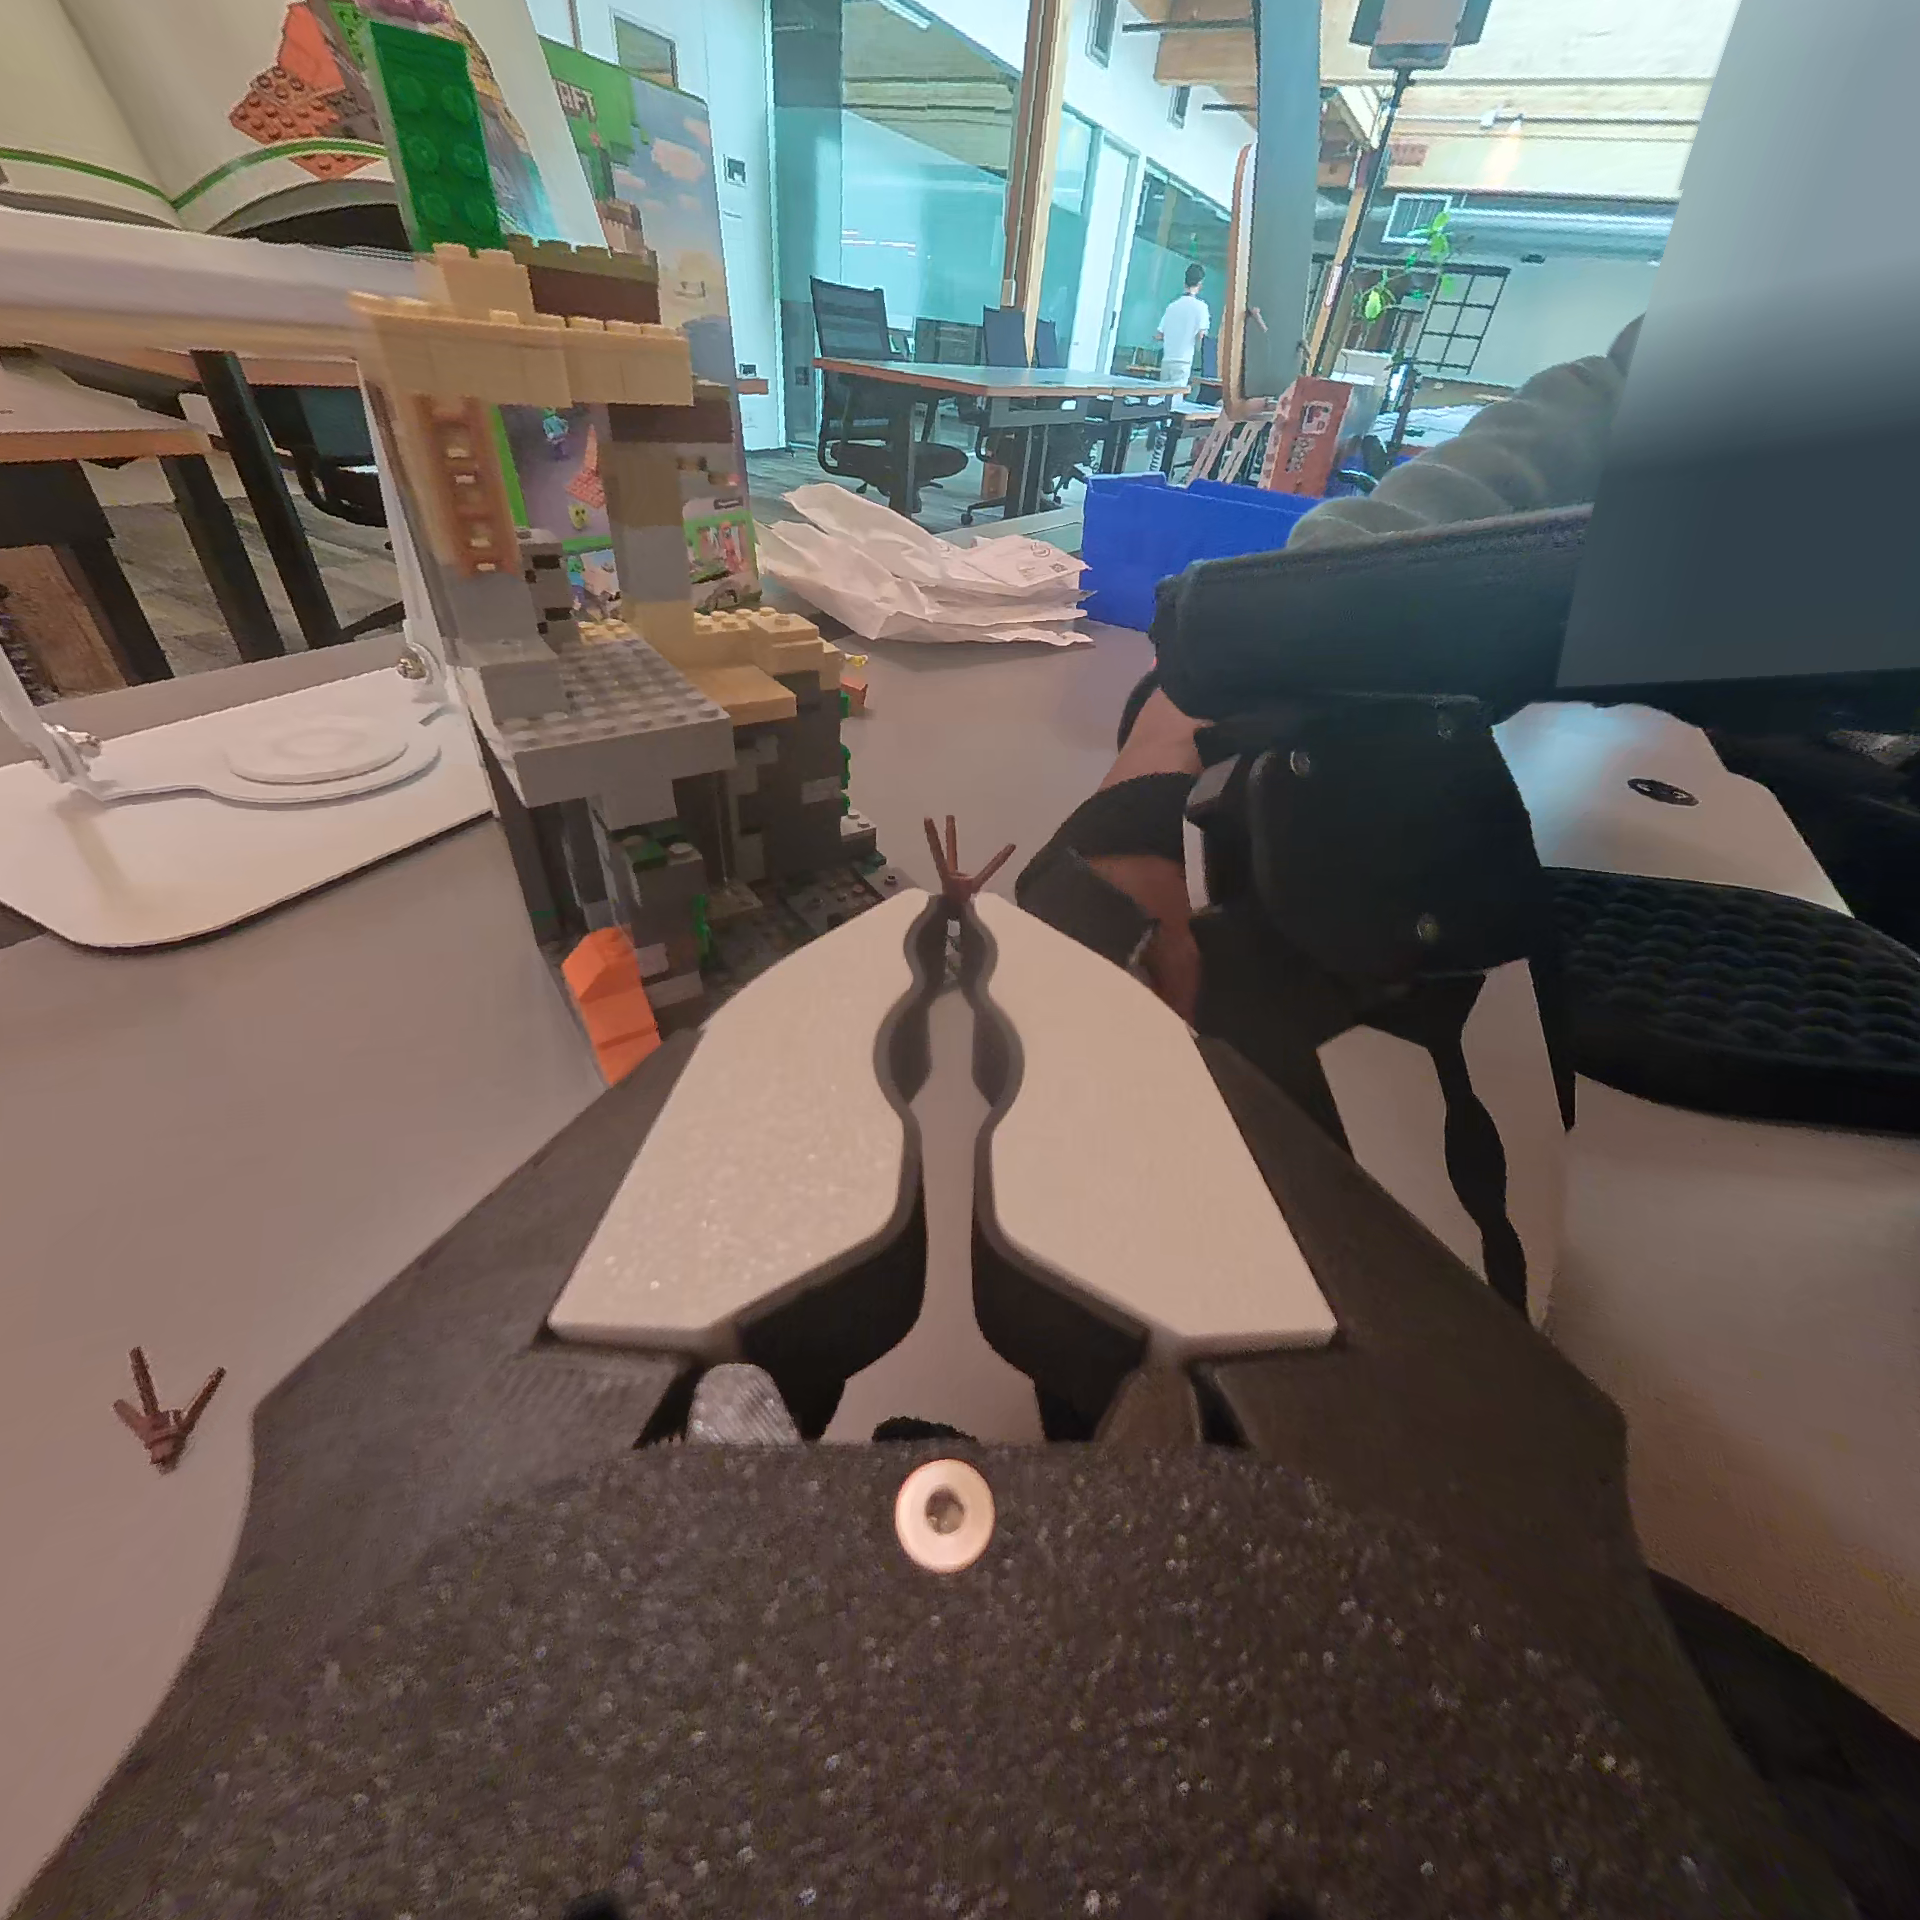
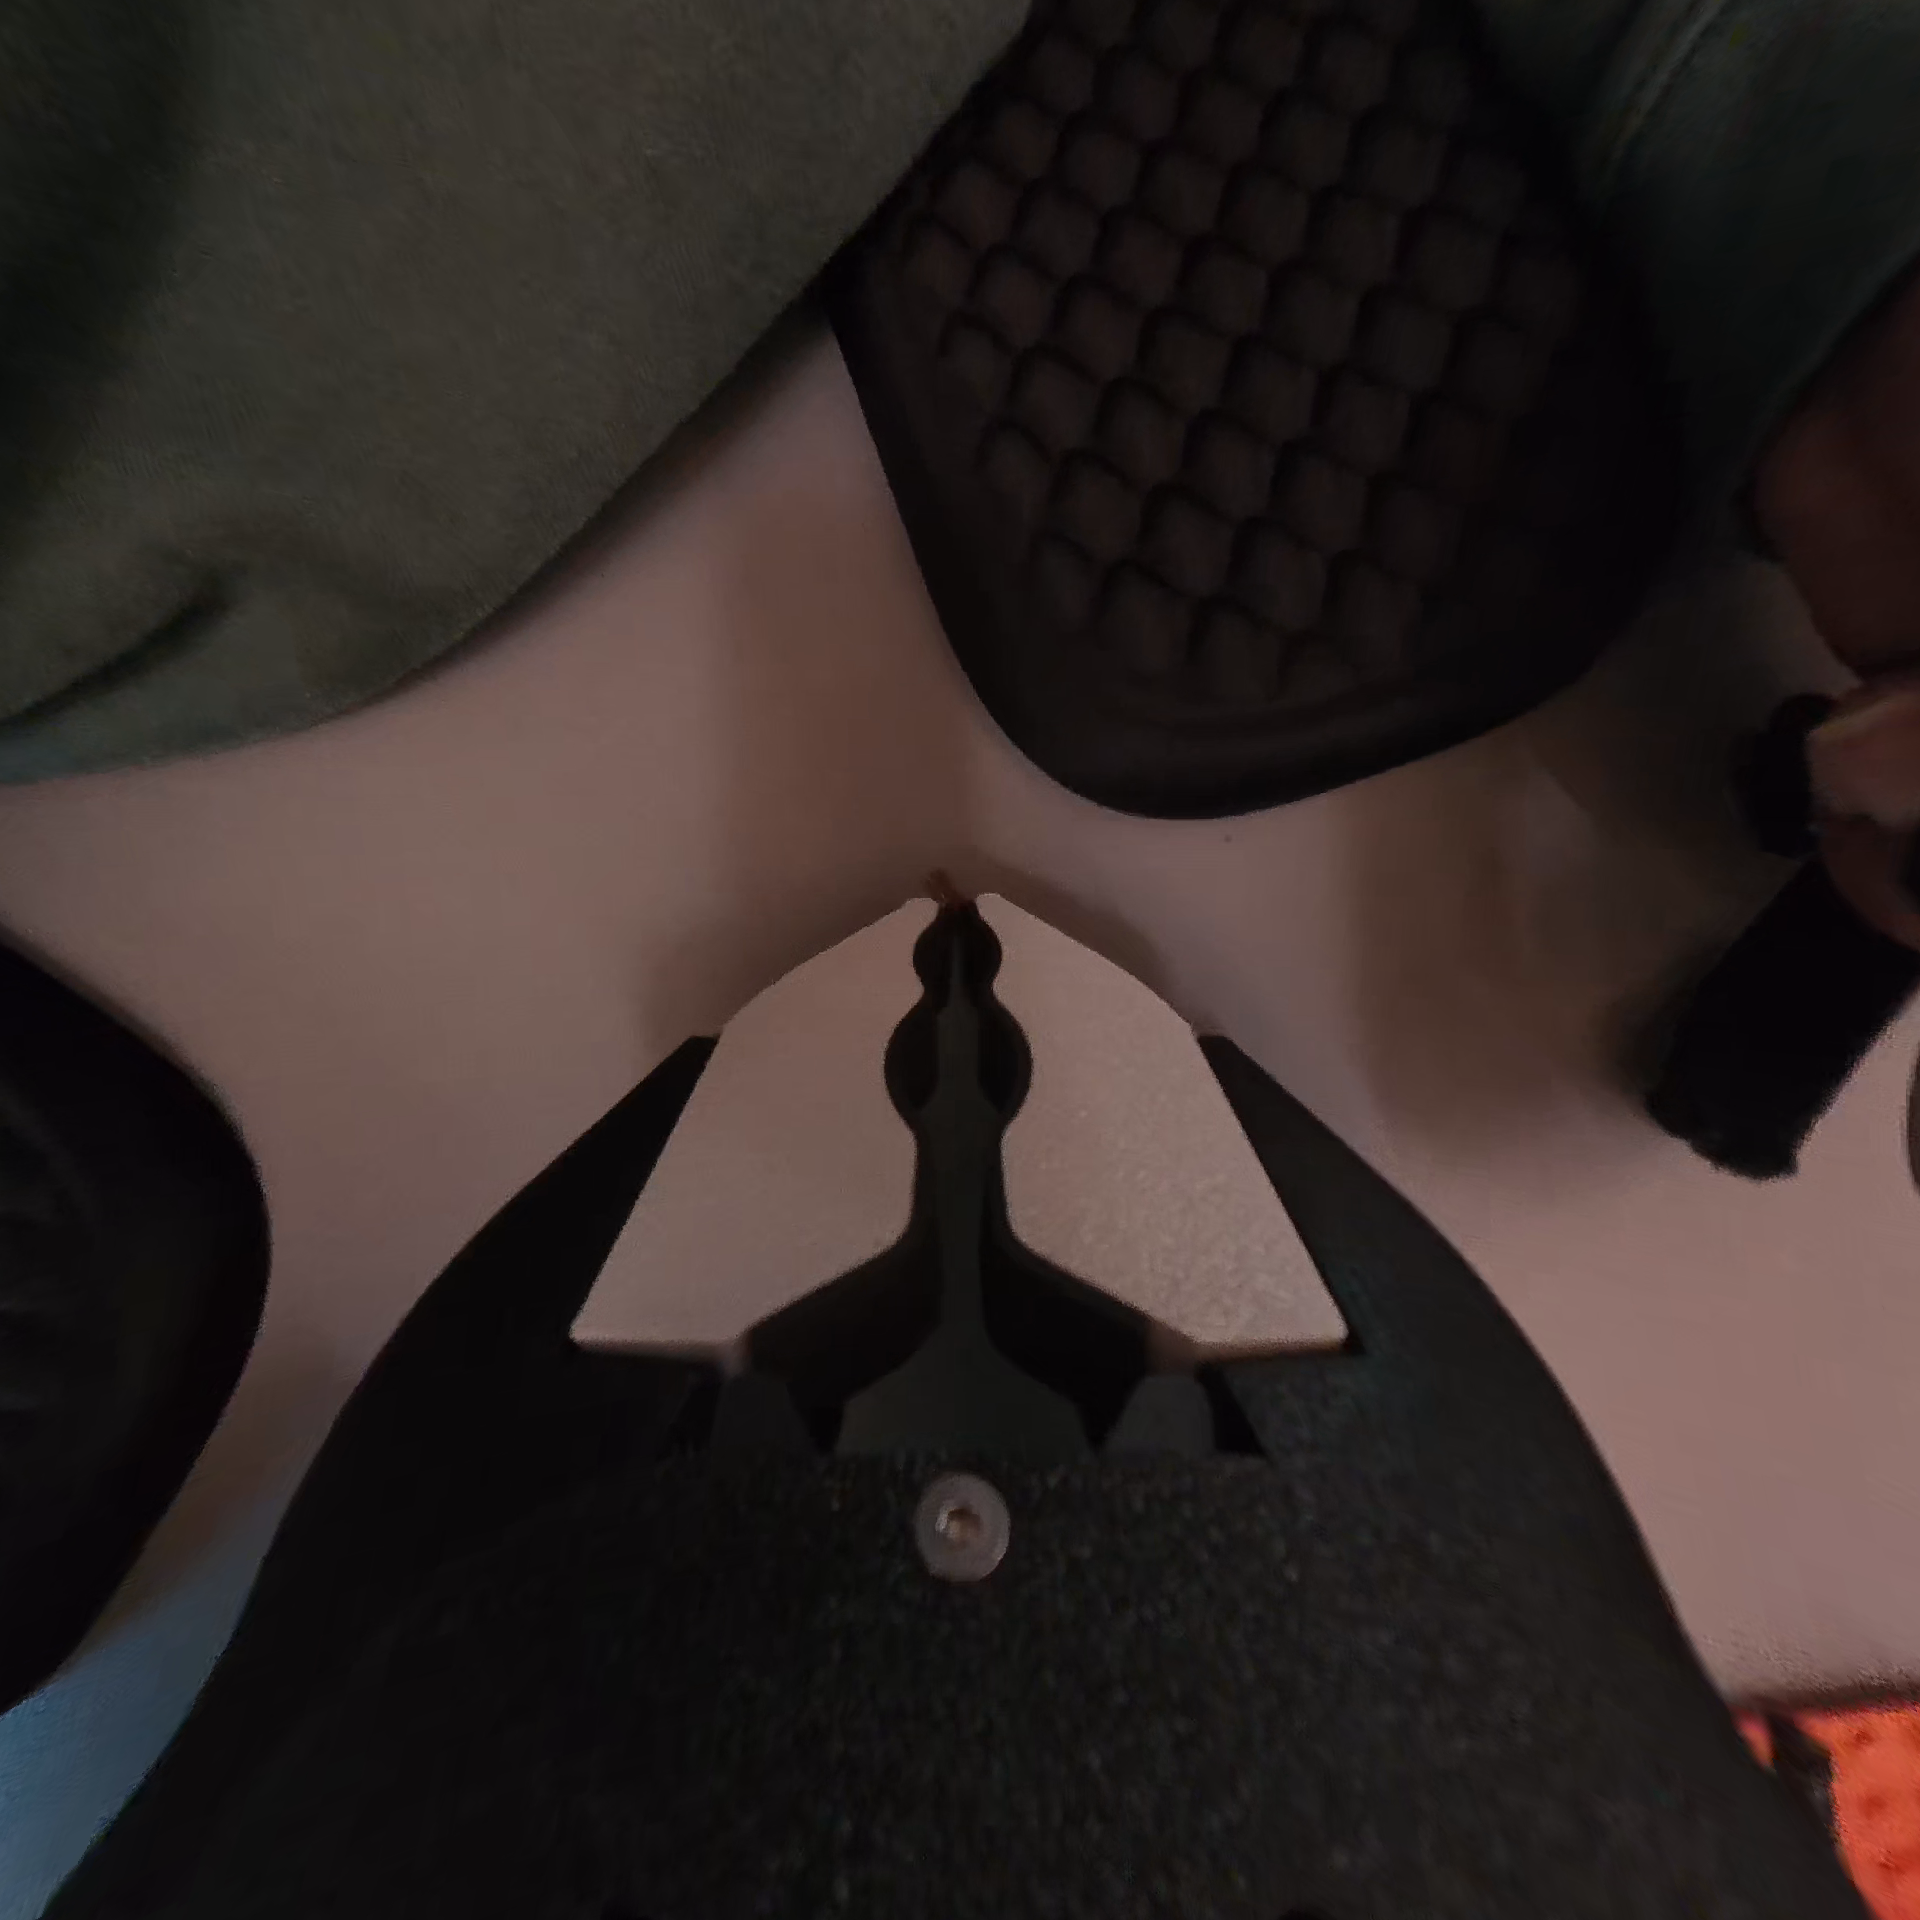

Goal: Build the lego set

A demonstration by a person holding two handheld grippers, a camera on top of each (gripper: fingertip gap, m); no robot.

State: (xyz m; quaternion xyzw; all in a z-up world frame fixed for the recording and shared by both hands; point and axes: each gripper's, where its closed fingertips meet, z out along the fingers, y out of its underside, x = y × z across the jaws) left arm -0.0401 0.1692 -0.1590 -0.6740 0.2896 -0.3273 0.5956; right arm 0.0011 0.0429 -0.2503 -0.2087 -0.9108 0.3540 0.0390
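Observation:
My left gripper is shut on a small brown three-pronged twig piece, held above the grey table just right of the lego build, a tan, grey and dark tower with an orange block at its foot. A second brown twig piece lies on the table at the lower left. My right gripper is shut, with a tiny brownish bit at its tips, too small to identify. It points down at a white surface. The right gripper's body also shows in the left wrist view.
A white stand holds the open instruction booklet at the left. White paper bags and a blue bin lie behind. A black textured pad and a green sleeve crowd the right wrist view. There is about 15 cm between the tips of the two grippers.

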